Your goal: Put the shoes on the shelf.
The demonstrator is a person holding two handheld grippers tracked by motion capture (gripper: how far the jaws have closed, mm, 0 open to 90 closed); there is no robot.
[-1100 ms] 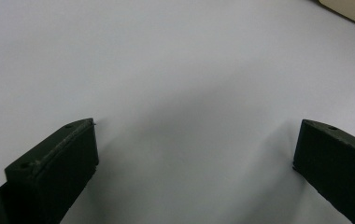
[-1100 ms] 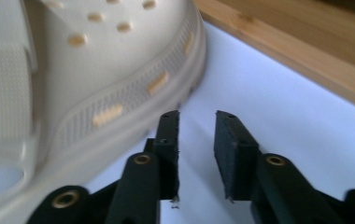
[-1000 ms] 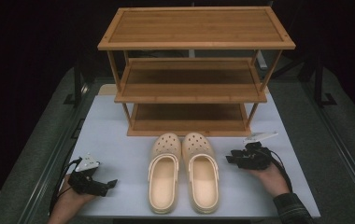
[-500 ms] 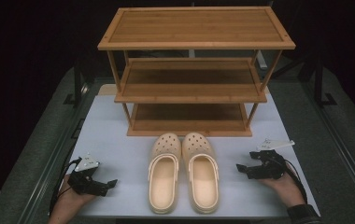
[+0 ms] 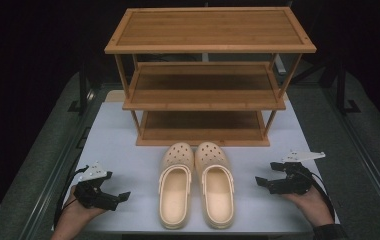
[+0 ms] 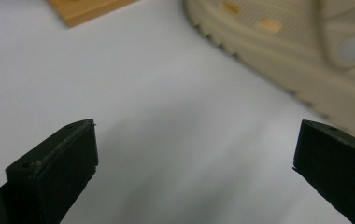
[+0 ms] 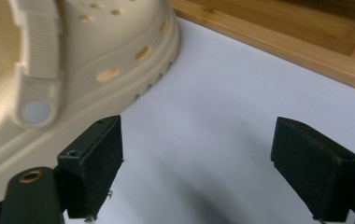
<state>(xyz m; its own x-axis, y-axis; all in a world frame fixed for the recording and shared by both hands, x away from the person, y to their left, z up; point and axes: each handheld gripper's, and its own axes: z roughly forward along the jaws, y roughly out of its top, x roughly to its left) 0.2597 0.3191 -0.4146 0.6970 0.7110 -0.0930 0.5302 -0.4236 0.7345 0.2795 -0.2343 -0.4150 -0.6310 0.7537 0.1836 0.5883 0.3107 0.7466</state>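
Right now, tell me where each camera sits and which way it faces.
High view: above the person's side, facing forward and down on rack, clogs, both hands.
Left gripper view: rides the left gripper, open jaws toward a clog's side.
Right gripper view: rides the right gripper, open jaws, clog and rack base.
Shared: clogs, white mat.

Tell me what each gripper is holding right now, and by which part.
Nothing. The left gripper and right gripper are both open, apart from the clogs.
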